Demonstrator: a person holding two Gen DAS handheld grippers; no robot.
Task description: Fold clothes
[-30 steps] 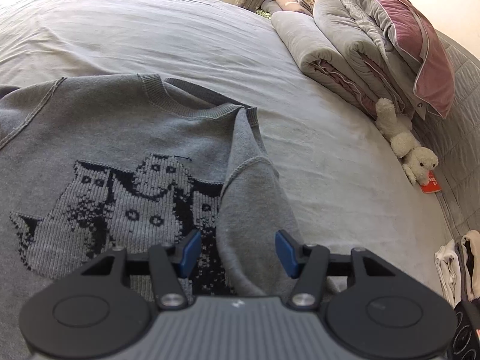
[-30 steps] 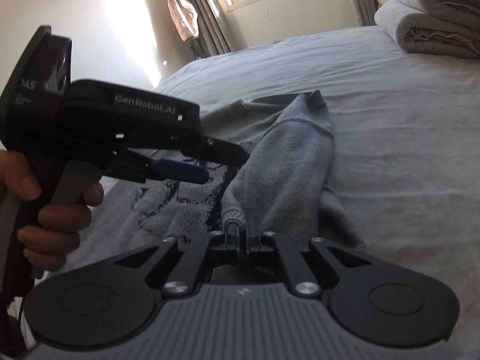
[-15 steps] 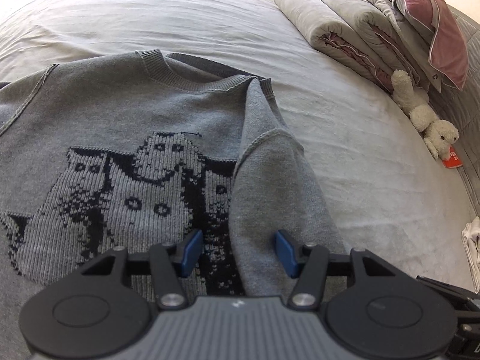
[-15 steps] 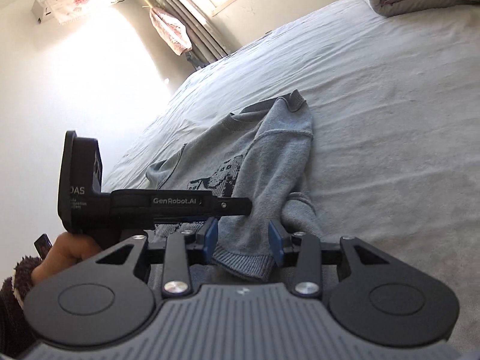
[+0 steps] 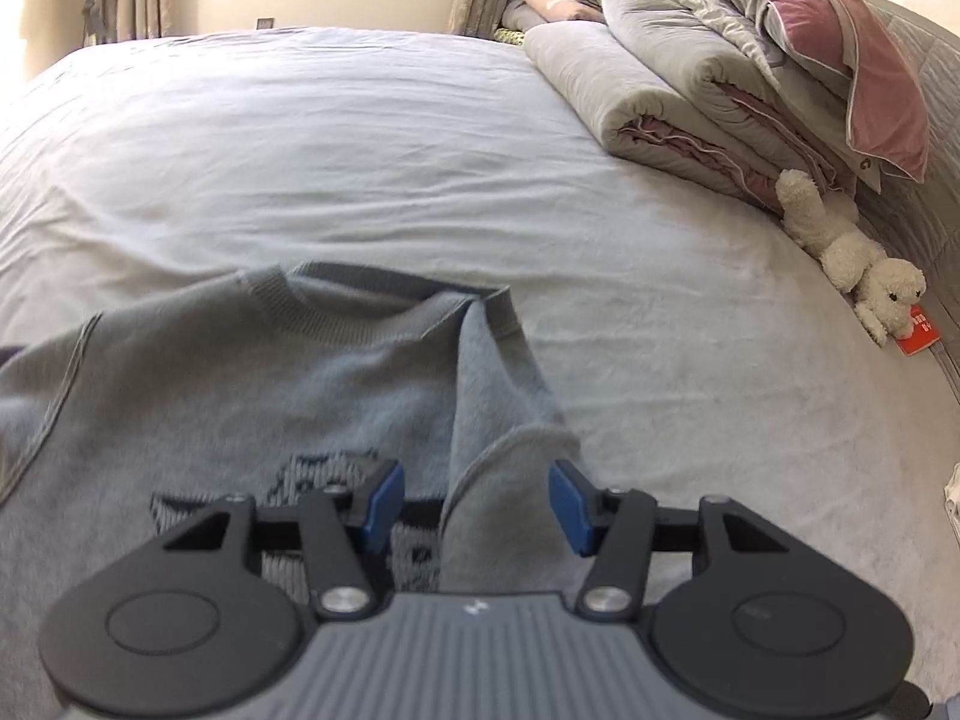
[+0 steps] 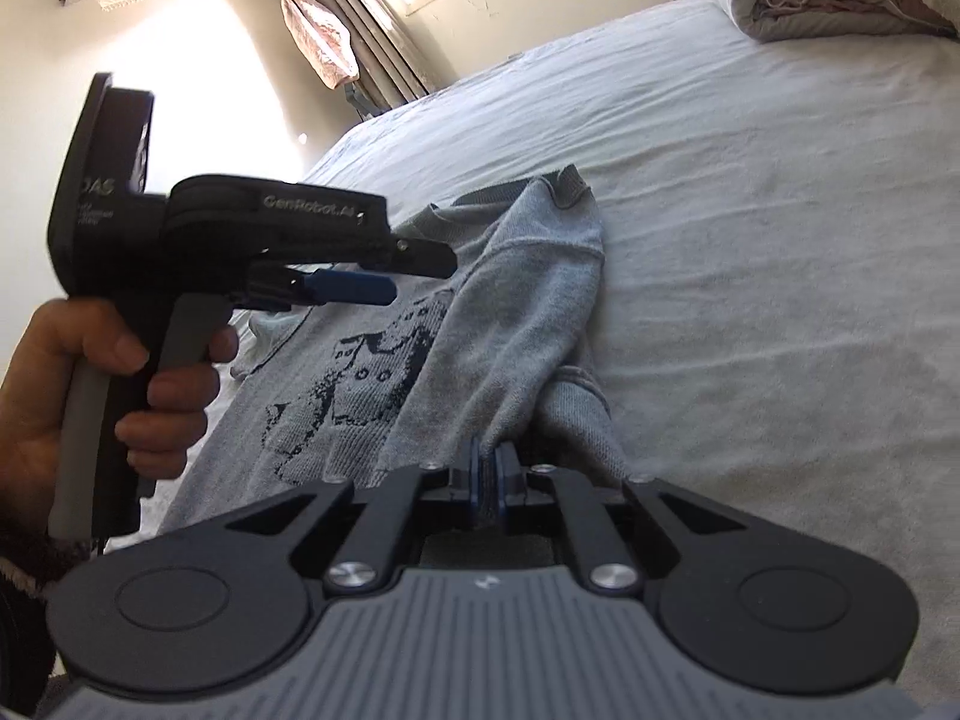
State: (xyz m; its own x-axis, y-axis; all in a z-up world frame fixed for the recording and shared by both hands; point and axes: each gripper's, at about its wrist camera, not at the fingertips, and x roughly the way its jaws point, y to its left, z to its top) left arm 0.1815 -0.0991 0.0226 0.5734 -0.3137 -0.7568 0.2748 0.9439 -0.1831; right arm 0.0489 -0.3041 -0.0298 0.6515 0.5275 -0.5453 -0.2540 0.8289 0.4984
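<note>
The right gripper (image 6: 489, 474), open half a second ago, now pinches the sleeve (image 6: 516, 324) at six o'clock, probably to refold it, while the left gripper (image 5: 474, 501) gapes empty.

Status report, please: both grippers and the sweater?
Left gripper open above sweater. Right gripper shut on folded sleeve. Nothing blocking on bed.

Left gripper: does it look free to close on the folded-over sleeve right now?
Probably yes. The left gripper is open, and the folded-over sleeve of the grey sweater lies in line between its blue fingertips with nothing in the way. The right gripper already pinches that sleeve lower down.
</note>
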